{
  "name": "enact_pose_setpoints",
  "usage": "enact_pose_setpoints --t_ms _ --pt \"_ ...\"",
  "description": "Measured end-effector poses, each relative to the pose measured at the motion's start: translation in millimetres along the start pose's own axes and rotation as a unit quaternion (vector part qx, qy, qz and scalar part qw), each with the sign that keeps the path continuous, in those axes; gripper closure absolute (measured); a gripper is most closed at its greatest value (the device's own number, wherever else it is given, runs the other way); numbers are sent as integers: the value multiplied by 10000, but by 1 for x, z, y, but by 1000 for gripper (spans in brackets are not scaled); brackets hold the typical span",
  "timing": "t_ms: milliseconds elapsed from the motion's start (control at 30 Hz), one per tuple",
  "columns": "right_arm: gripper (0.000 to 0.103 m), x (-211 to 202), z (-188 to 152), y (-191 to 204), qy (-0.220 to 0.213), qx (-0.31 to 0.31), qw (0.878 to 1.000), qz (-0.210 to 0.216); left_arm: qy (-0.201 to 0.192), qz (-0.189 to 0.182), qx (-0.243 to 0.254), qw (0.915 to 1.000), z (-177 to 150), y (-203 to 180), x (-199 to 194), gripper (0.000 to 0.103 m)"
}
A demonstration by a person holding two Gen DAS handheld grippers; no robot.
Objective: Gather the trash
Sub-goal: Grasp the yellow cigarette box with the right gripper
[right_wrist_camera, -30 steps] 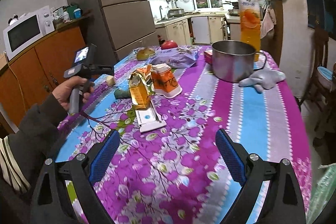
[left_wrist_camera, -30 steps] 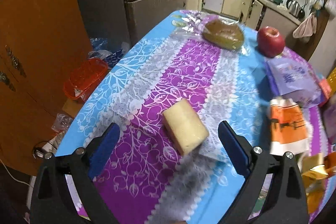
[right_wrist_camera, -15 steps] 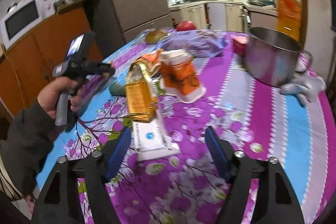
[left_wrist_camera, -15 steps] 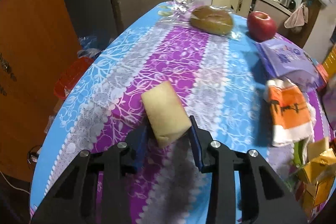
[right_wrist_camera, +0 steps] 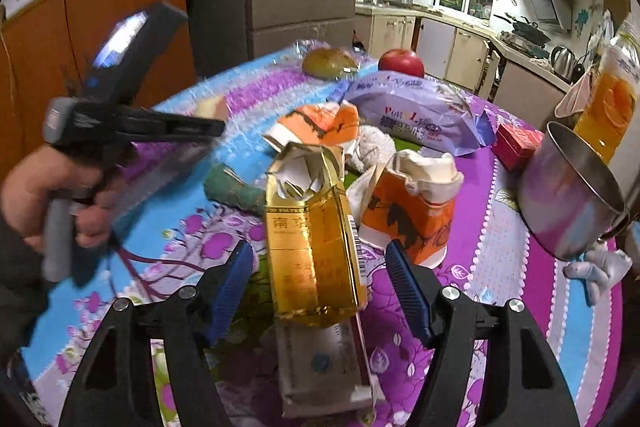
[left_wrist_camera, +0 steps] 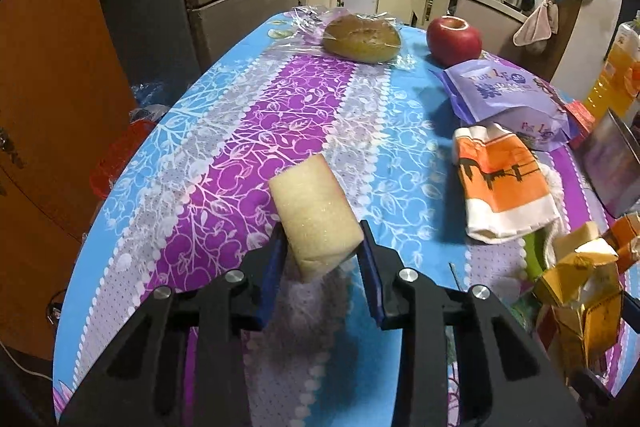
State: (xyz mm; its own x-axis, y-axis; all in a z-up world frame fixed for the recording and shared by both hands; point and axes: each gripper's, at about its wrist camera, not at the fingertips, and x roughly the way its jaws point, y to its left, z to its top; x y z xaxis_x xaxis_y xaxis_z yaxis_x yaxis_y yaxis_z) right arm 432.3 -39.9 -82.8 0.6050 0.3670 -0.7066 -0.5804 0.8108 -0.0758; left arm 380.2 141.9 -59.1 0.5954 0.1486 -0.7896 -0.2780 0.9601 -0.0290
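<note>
Kitchen cabinets, a grey fridge and an orange cupboard ring the table (left_wrist_camera: 224,131), which wears a cloth of blue, purple and pale floral stripes.

Between the blue pads of my left gripper (left_wrist_camera: 322,247) sits a pale yellow sponge block (left_wrist_camera: 314,215), rough-textured, rectangular, with softly rounded edges. Both pads press against its near end, one on each long side, and the rest of the block juts forward past my fingertips over the purple stripe. I have it pinched.

My right gripper (right_wrist_camera: 320,269) is drawing its fingers together, though they are not yet on anything. Between them stands a gold cigarette carton (right_wrist_camera: 316,247), glossy, printed with characters and a barcode, its top torn open with white lining paper sticking out. It tilts a little and a clear gap shows between each pad and its sides. Its lower end rests on a flat grey-white packet (right_wrist_camera: 324,367) that lies on the cloth under my fingers.

Just behind the carton are two crumpled orange-and-white paper cups (right_wrist_camera: 412,211), one to its right, one farther back. A purple bread bag (right_wrist_camera: 416,115) lies beyond them, with a red apple (right_wrist_camera: 401,63) and a wrapped bun (right_wrist_camera: 330,63) at the far edge. A steel pot (right_wrist_camera: 572,199) stands to the right.

My left hand (right_wrist_camera: 44,195) shows at the left of the right wrist view.
</note>
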Motion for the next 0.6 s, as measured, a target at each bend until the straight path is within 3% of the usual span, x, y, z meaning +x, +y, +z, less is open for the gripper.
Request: enact_pose_setpoints --t_ms 100,300,600 --pt "54 8 -2 3 134 -78 9999 -78 -42 -61 11 10000 -2 -1 -5 69" --pt "57 -13 -8 -6 -326 254 9990 -144 -263 -323 -23 9991 -10 3 -28 70" --pt "57 -82 -28 1 -1069 572 9924 -208 -1098 -1010 278 9884 -45 -10 -101 70"
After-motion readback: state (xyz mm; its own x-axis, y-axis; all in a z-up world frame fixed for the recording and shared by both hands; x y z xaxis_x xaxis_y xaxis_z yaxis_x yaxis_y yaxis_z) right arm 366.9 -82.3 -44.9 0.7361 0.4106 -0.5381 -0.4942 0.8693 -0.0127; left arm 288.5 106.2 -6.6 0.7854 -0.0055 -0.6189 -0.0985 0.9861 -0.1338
